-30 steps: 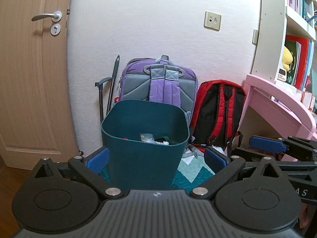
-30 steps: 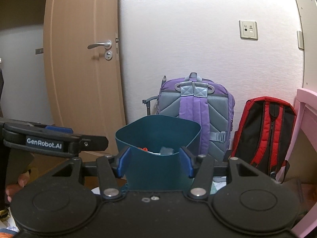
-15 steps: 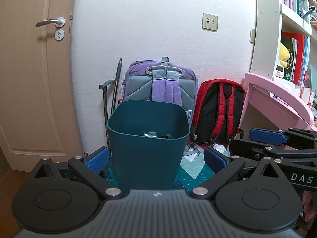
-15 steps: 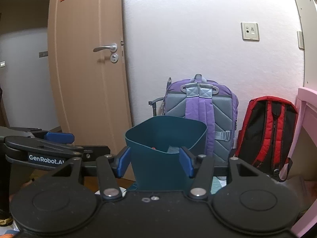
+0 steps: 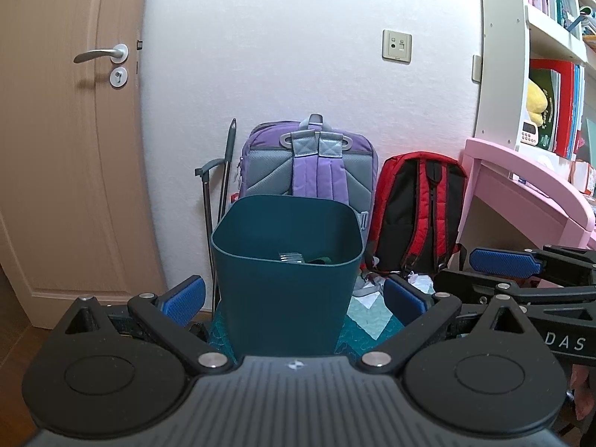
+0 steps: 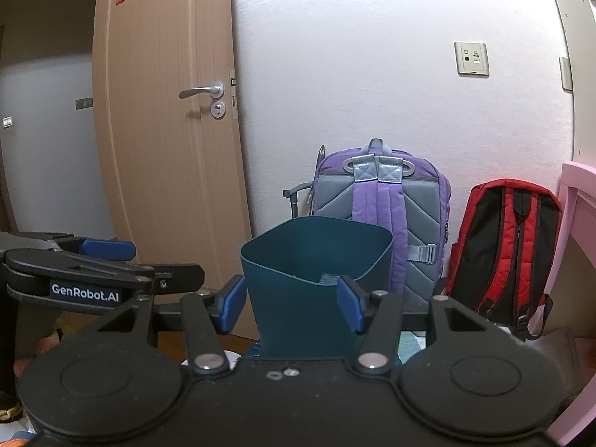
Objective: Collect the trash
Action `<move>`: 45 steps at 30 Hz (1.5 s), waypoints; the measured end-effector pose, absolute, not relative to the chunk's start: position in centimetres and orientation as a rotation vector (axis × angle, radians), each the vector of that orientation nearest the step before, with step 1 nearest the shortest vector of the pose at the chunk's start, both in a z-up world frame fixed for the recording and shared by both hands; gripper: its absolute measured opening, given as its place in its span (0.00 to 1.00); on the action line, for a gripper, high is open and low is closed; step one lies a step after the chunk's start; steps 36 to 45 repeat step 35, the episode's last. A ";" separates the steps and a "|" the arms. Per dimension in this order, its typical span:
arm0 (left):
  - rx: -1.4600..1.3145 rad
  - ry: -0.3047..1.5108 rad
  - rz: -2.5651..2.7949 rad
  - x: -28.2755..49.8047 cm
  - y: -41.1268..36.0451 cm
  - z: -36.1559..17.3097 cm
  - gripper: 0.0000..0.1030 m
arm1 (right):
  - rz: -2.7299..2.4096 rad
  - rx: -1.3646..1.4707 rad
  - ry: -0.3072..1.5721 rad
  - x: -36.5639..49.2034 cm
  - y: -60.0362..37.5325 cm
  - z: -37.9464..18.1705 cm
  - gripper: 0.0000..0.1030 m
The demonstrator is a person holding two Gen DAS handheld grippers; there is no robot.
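The wooden door (image 5: 67, 141) is seen at left. Left tongs (image 5: 294, 298) are spread wide, empty, either side of the teal bin (image 5: 287, 279), which stands on the floor mat (image 5: 368, 320) before the purple backpack (image 5: 309, 164); scraps lie inside. Right tongs (image 6: 292, 303) are likewise parted, empty. A red backpack (image 5: 417, 208) and pink worktop (image 5: 529, 186) are noted at right.

Teal bin (image 5: 287, 290), purple-grey backpack (image 5: 309, 164), red-black backpack (image 5: 421, 205), pink desk (image 5: 529, 186).

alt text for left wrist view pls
Open, empty left tool faces a dark teal bin holding some trash. Purple backpack and red backpack lean on the wall behind; right tool at right.
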State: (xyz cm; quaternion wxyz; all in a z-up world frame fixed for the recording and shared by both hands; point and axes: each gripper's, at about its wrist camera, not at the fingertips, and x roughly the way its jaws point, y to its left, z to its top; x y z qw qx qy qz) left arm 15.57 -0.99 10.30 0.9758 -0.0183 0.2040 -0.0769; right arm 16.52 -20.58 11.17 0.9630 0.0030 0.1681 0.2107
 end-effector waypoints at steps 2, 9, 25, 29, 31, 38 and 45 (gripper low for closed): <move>-0.035 0.412 -0.154 15.5 -1.1 10.3 0.99 | 0.426 0.005 0.341 16.4 -20.5 11.1 0.53; -0.025 0.407 -0.148 15.2 -1.2 10.4 0.99 | 0.429 0.009 0.343 16.4 -20.5 11.0 0.53; -0.020 0.407 -0.147 15.1 -1.3 10.0 0.99 | 0.422 0.020 0.351 16.0 -20.6 10.7 0.53; -0.017 0.410 -0.145 15.3 -1.3 9.6 0.99 | 0.413 0.018 0.359 16.2 -20.4 10.6 0.53; -0.023 0.417 -0.152 15.6 -1.2 9.3 0.99 | 0.406 0.014 0.363 16.3 -20.2 10.5 0.53; -0.029 0.427 -0.159 16.2 -1.2 8.8 0.99 | 0.399 0.013 0.370 16.5 -20.1 10.1 0.53; -0.029 0.427 -0.159 16.2 -1.2 8.8 0.99 | 0.399 0.013 0.370 16.5 -20.1 10.1 0.53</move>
